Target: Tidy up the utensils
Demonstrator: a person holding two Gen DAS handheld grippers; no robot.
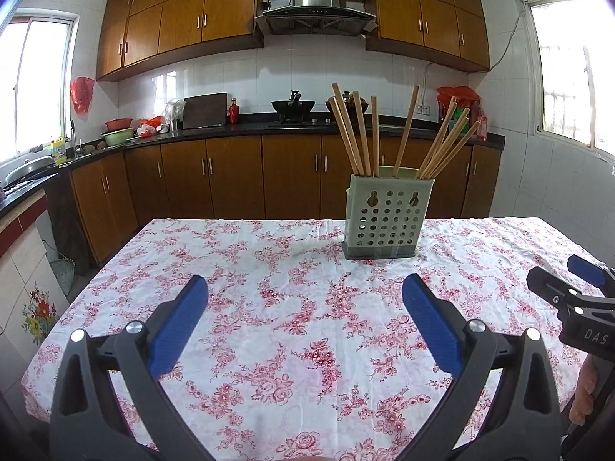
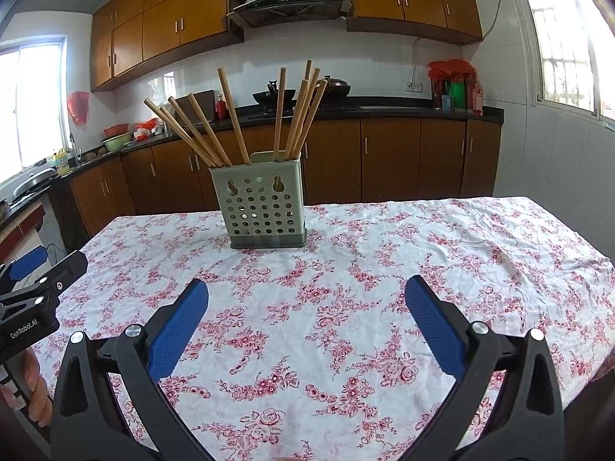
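A pale green perforated utensil holder [image 1: 386, 217] stands upright on the floral tablecloth [image 1: 292, 319], toward the far side. Several wooden chopsticks [image 1: 369, 134] stand in it, fanned out. It also shows in the right wrist view [image 2: 263, 207] with its chopsticks [image 2: 230, 115]. My left gripper [image 1: 305, 292] is open and empty above the cloth, well short of the holder. My right gripper [image 2: 306, 296] is open and empty too, also short of the holder. Each gripper shows at the edge of the other's view, the right one [image 1: 576, 288] and the left one [image 2: 34, 272].
The table [image 2: 480, 269] is covered by a white cloth with red flowers. Behind it run brown kitchen cabinets [image 1: 230, 176] and a dark counter [image 1: 250, 125] with a wok, bowls and bottles. Windows are on both sides.
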